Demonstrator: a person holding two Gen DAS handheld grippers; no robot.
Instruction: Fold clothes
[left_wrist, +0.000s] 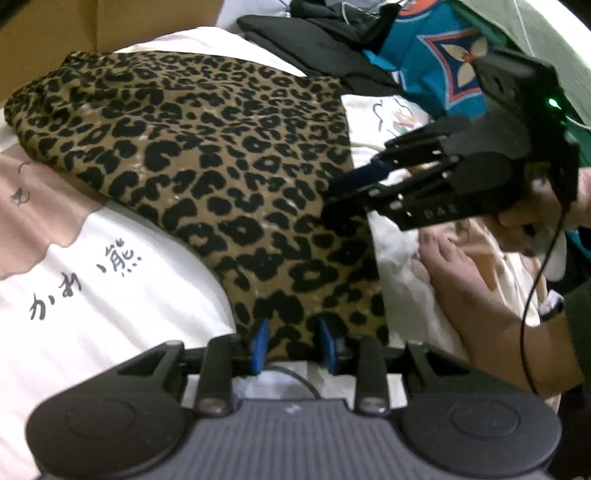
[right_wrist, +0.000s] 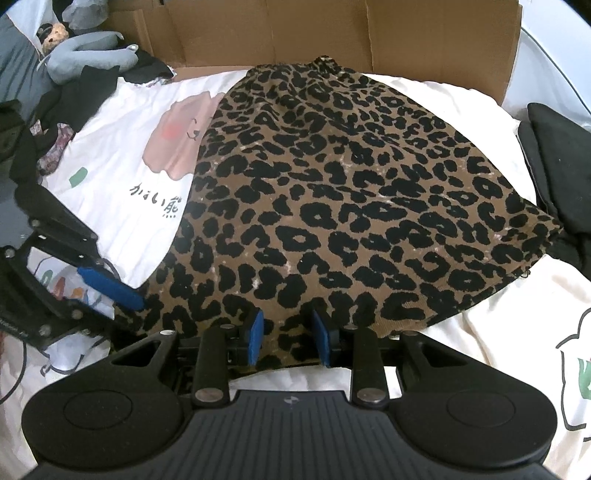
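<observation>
My left gripper (left_wrist: 293, 345) sits at the bottom centre of its own view, its blue pads set a moderate way apart with the near hem of the leopard-print garment (left_wrist: 221, 177) lying between them. Whether the pads are pinching the cloth or only straddling it, I cannot tell. My right gripper (right_wrist: 288, 341) shows the same in its view: pads parted, the patterned edge between them, grip unclear. In the left wrist view I see it from the side at the right of the frame (left_wrist: 332, 201), its tips resting at the garment's right edge.

The garment lies spread on the bed sheet (right_wrist: 122, 173), a white one with a pink bear and lettering. In the right wrist view it fans out from a narrow gathered end at the top centre, against the cardboard box (right_wrist: 332, 33), to a wide hem across the bottom of the frame. So its long axis runs from me away towards the box, narrow end pointing at the box, wide hem towards my grippers.

What worries me:
- If only one gripper has a true hold, a lift would drag the hem askew and leave a crooked crease.
- The pads may catch the sheet along with the hem, and the bedding would rise with the garment.
- The black clothes (right_wrist: 557, 177) at the right edge of the frame lie close to the hem's corner and could snag in it.
</observation>
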